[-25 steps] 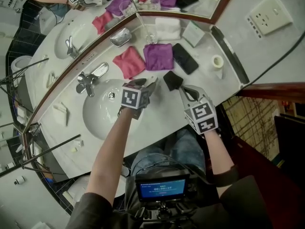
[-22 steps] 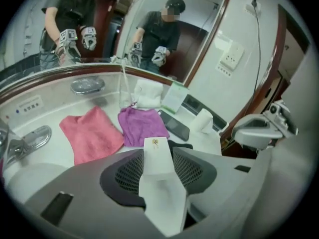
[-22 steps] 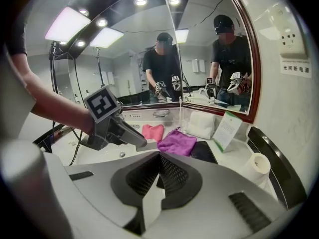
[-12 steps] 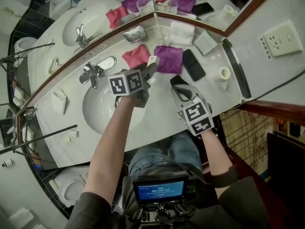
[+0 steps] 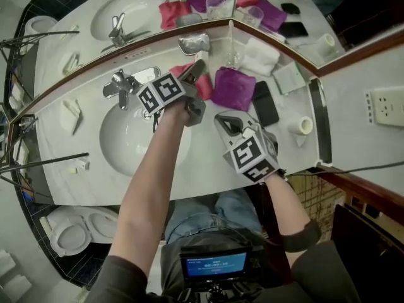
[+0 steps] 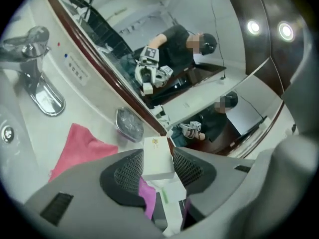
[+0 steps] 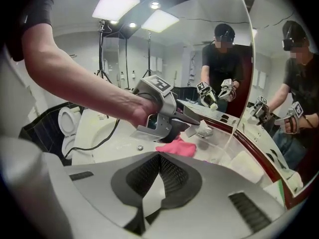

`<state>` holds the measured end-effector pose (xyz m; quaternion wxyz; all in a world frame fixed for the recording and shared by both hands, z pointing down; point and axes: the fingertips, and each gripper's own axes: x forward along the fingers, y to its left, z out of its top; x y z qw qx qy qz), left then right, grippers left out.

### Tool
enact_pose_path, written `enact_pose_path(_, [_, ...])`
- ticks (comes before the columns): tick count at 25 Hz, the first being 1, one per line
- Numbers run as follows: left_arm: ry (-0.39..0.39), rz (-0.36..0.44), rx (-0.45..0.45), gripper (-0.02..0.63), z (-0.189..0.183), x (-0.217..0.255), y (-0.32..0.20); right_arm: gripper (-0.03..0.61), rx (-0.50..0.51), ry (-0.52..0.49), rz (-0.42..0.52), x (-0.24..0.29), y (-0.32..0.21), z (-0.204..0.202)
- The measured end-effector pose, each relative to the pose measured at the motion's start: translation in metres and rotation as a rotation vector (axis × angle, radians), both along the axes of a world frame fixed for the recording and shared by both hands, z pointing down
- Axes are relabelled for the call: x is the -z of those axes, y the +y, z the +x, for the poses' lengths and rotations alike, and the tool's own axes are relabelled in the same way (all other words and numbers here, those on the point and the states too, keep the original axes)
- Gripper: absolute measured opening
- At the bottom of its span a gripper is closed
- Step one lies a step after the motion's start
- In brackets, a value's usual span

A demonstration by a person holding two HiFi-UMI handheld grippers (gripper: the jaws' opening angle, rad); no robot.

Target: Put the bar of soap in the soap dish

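The left tongs [image 6: 158, 169] grip a white boxed bar of soap [image 6: 158, 156] above the pink cloth [image 6: 82, 146] on the worktop [image 5: 208, 163], near the metal soap dish [image 6: 129, 125] by the mirror; the right tongs [image 7: 158, 176] are closed, empty

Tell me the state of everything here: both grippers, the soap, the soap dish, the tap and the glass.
Left gripper: shut on the soap bar.
Right gripper: shut, empty.
Soap bar: held, not yet in the dish.
Soap dish: empty.
Tap: no water running.
Glass: upright.
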<state>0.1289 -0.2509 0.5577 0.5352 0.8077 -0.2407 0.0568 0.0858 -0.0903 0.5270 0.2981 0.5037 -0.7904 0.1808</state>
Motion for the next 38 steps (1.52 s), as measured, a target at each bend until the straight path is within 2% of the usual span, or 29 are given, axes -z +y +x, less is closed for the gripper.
enact_pose_path(5, [0.097, -0.067, 0.126, 0.181, 0.009, -0.011, -0.032, 0.017, 0.089, 0.019, -0.001, -0.013, -0.021, 0.006])
enact_pose_path(10, [0.208, -0.117, 0.234, 0.181, 0.016, -0.016, -0.06, 0.017, 0.129, -0.033, -0.012, -0.034, -0.031, -0.003])
enact_pose_path(14, [0.263, -0.155, 0.289, 0.181, 0.02, -0.024, -0.073, 0.017, 0.138, -0.071, -0.025, -0.054, -0.033, -0.009])
enact_pose_path(29, [0.35, -0.289, 0.437, 0.187, 0.011, -0.05, -0.089, 0.017, 0.122, -0.087, -0.036, -0.064, -0.018, -0.008])
enact_pose_path(31, [0.352, -0.298, 0.438, 0.203, 0.011, -0.048, -0.089, 0.017, 0.122, -0.088, -0.035, -0.063, -0.019, -0.008])
enact_pose_path(34, [0.358, -0.304, 0.433, 0.263, 0.011, -0.044, -0.089, 0.017, 0.122, -0.09, -0.033, -0.062, -0.019, -0.008])
enact_pose_path(38, [0.347, -0.307, 0.442, 0.268, 0.007, -0.042, -0.085, 0.017, 0.122, -0.093, -0.031, -0.058, -0.02, -0.009])
